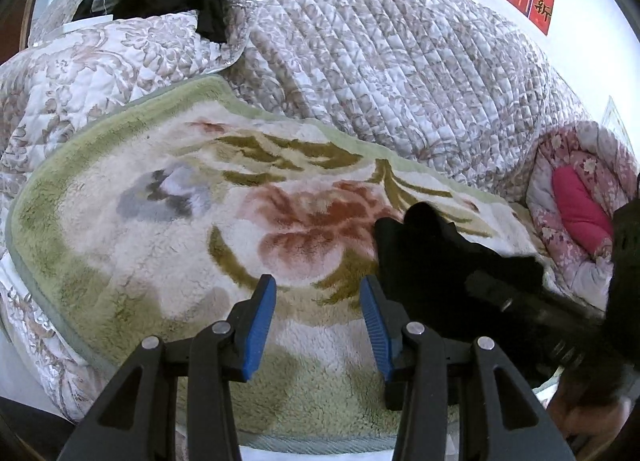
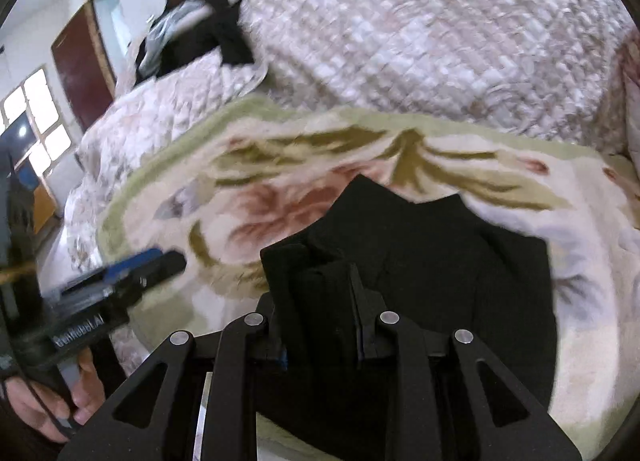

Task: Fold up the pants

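Black pants (image 2: 420, 261) held bunched over a floral fleece blanket (image 1: 140, 229) on the bed.

The right gripper (image 2: 320, 289) has its jaws clamped on a thick fold of the pants, the rest draping onto the blanket. The left gripper (image 1: 318, 325) hovers just beside them, jaws apart with nothing between. A quilted bedspread (image 1: 380, 61) lies behind.

White walls, a dark red door (image 2: 82, 61) beside a bright paned window (image 2: 36, 117).

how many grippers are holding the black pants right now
1. The right gripper is clamped on the bunched black pants; the left gripper hangs open over the floral blanket, holding nothing.
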